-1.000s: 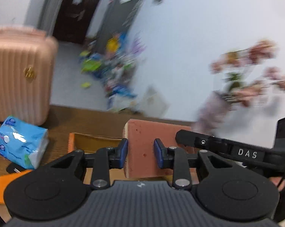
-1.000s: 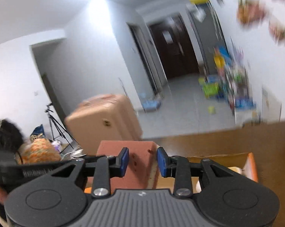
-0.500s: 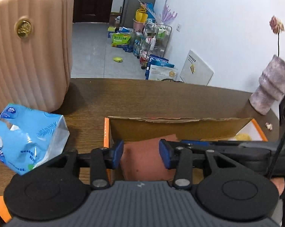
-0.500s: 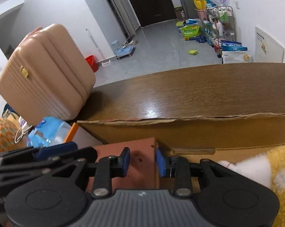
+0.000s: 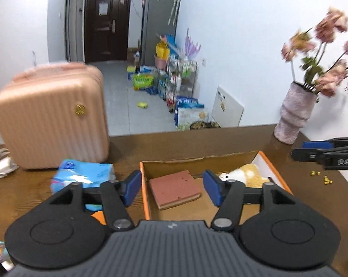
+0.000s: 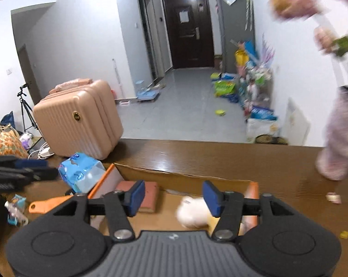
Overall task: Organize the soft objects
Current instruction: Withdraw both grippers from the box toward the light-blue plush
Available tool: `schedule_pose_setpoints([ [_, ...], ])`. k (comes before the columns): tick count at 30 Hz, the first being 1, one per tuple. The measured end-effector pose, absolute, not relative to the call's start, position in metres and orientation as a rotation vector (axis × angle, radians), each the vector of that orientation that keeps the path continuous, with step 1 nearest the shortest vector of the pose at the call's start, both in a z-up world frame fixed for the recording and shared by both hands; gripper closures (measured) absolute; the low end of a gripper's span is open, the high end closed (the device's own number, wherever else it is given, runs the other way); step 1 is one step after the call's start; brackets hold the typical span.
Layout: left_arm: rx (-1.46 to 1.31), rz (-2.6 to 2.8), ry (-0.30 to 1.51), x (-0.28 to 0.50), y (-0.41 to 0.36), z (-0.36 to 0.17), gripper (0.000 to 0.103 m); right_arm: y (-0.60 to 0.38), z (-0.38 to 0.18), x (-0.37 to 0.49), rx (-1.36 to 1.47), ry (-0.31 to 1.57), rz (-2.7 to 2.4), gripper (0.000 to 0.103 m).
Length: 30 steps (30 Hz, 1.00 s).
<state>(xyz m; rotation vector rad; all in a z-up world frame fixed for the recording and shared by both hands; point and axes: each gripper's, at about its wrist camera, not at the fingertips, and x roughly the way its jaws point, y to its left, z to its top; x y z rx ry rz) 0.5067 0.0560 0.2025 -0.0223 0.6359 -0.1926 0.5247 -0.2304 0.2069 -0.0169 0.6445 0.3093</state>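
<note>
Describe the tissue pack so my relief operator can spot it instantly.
Find the big pink suitcase standing on the brown table. The tissue pack lies just in front of it, left of the orange-edged cardboard box. It is the only bright blue, crinkly plastic-wrapped thing there.

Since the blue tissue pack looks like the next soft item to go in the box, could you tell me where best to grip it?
Grip the blue tissue pack across its short width at mid-body, coming from above with the left hand-held gripper, which is open. The pack lies on its side on the table, left of the cardboard box, so its top is exposed, and its soft wrapping should give under the pads.
</note>
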Motion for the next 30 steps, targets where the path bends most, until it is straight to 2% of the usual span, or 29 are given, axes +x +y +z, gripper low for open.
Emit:
schedule_pose_setpoints([
  [6,-0.004,-0.174,0.543,0.431,0.052,0.254,0.036,-0.268,0.256,0.453,0.003,0.555,0.266,0.039],
  [11,0.008,-0.205,0.458,0.359,0.040,0.260,0.031,-0.282,0.267,0.384,0.003,0.488,0.303,0.032],
  [14,0.021,-0.227,0.406,0.306,0.034,0.243,0.027,-0.289,0.255,0.336,-0.008,0.452,0.334,0.031],
  [16,0.037,-0.227,0.355,0.269,0.032,0.224,0.020,-0.290,0.239,0.307,-0.006,0.427,0.356,0.029],
  [18,0.063,-0.213,0.312,0.238,0.029,0.205,0.019,-0.293,0.222,0.274,-0.008,0.400,0.381,0.025],
  [22,0.072,-0.207,0.250,0.178,0.018,0.169,0.018,-0.292,0.187,0.220,-0.021,0.367,0.404,0.024],
  [30,0.026,-0.202,0.223,0.084,0.009,0.102,0.005,-0.275,0.112,0.120,-0.024,0.260,0.384,0.016],
])
